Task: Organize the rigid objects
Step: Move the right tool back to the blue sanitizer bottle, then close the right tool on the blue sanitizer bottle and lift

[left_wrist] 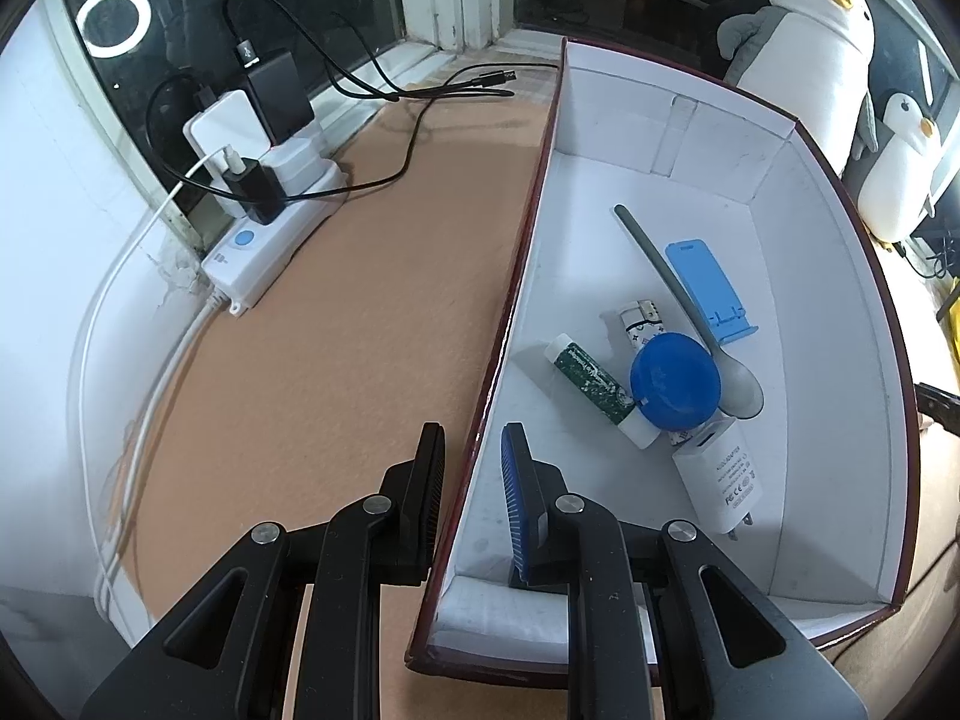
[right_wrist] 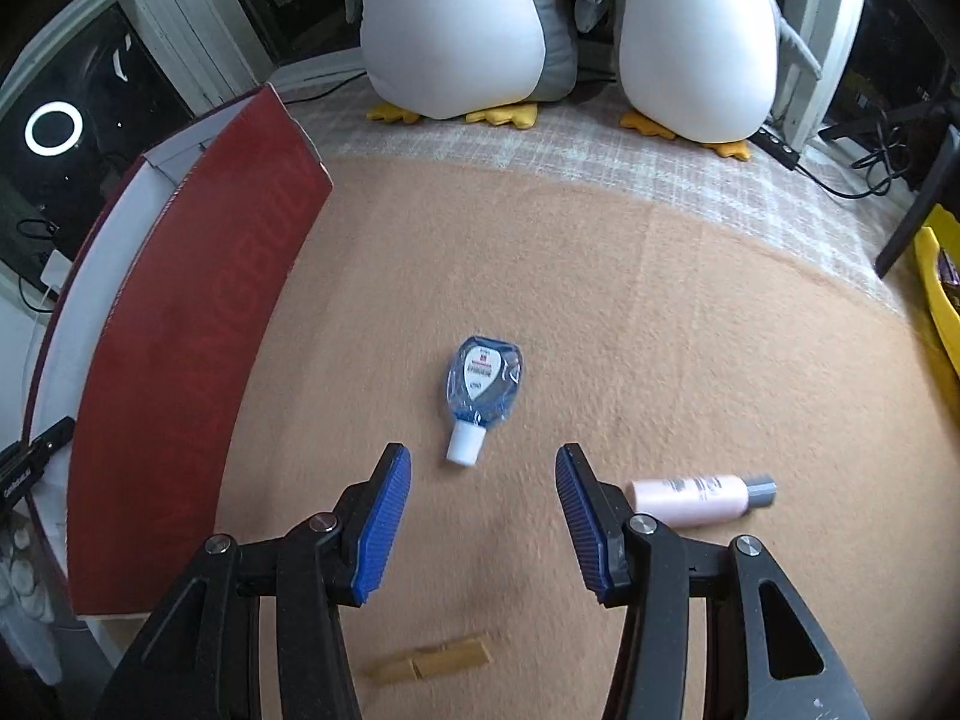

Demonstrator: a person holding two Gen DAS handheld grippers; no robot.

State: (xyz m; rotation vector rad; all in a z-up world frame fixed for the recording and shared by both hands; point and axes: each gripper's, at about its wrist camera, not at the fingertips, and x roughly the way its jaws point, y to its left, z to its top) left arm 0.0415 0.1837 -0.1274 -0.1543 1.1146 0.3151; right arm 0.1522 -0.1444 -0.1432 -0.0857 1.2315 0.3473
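Straddling box wall (left_wrist: 510, 300), left tool (left_wrist: 474, 456) slightly apart, right tool (right_wrist: 483, 474) apart above blue bottle (right_wrist: 483, 378)

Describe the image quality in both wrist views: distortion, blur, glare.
Left wrist view: strong fisheye bends the box wall into a curve; a ring light glares in the dark window; contents look sharp. Right wrist view: same curving; the blue bottle and pink bottle are slightly smeared by motion blur.
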